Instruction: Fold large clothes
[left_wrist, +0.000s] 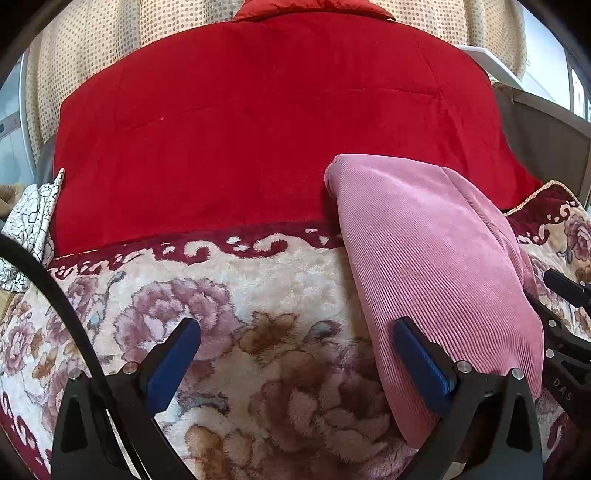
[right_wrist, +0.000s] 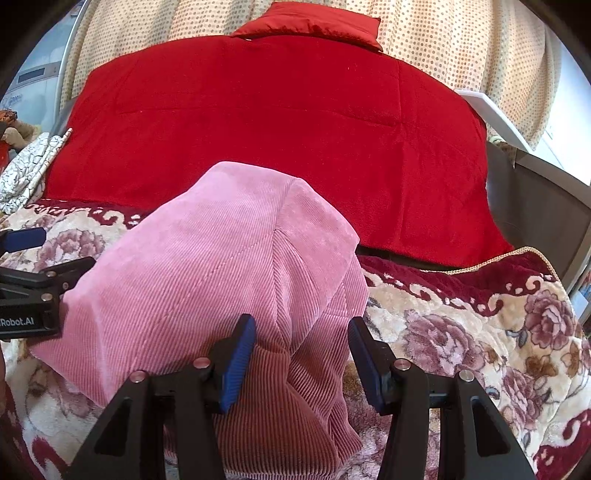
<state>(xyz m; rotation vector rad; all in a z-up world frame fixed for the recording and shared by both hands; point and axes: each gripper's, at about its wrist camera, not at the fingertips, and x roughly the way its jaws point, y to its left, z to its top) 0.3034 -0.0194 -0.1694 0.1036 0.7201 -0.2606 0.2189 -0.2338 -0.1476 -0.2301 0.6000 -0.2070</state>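
A pink corduroy garment (right_wrist: 221, 266) lies folded into a thick, narrow bundle on a floral plush blanket (right_wrist: 461, 339) covering a bed; its fine ribs run lengthwise, a stitched seam crosses the top layer, and a darker, shaded fold bulges at the near end; its far end reaches the edge of a red blanket (right_wrist: 258, 122) spread toward twelve o'clock.

In the right wrist view the right gripper (right_wrist: 301, 363) hovers over the garment's near end, jaws released and about half apart; the blue pad at nine o'clock sits against the corduroy, the pad at three o'clock stands clear of it beside the bundle's edge; nothing is clamped. This view alone shows the seam, the layered fold at the bundle's right side, and a whole red pillow (right_wrist: 310, 22) against a dotted curtain (right_wrist: 461, 40); the left gripper's black frame enters at nine o'clock.

In the left wrist view the left gripper (left_wrist: 297, 363) is released wide over bare floral pile; the garment (left_wrist: 436, 258) lies at three o'clock, with the right-hand pad touching or just over its edge; which, cannot be told. Only here do a black cable (left_wrist: 55, 291) sweeping across at eight o'clock and a crackle-patterned cloth (left_wrist: 33, 221) at nine o'clock show large.
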